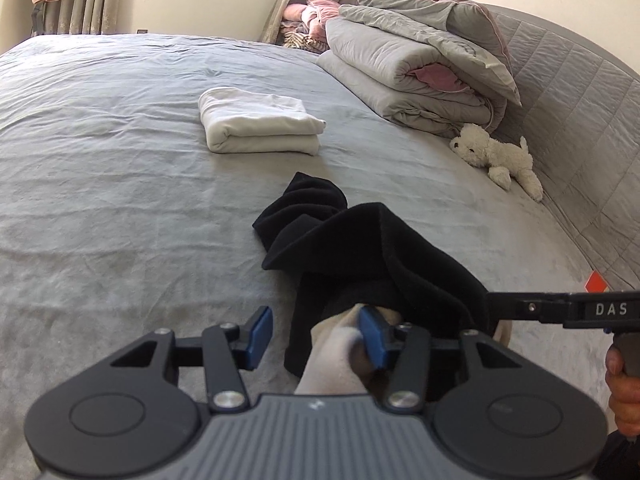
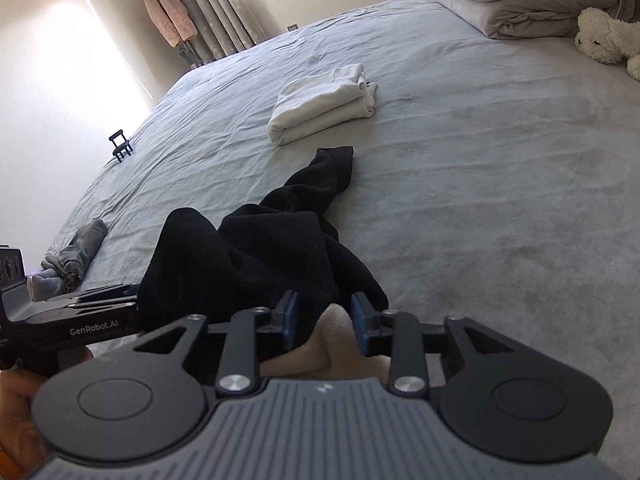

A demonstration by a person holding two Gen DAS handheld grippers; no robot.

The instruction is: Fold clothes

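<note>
A black garment with a cream fleece lining lies crumpled on the grey bed, one leg or sleeve stretched away from me. My left gripper stands open: its right pad touches the lining, while its left pad is clear of the cloth, over bare sheet. My right gripper is open too, with the black garment and a bulge of lining between its blue pads. Each gripper shows side-on in the other's view: the right gripper and the left gripper.
A folded white garment lies further up the bed. A folded duvet stack and a white plush dog sit by the quilted headboard. A crumpled grey garment and a small black stand lie near the bed's left edge.
</note>
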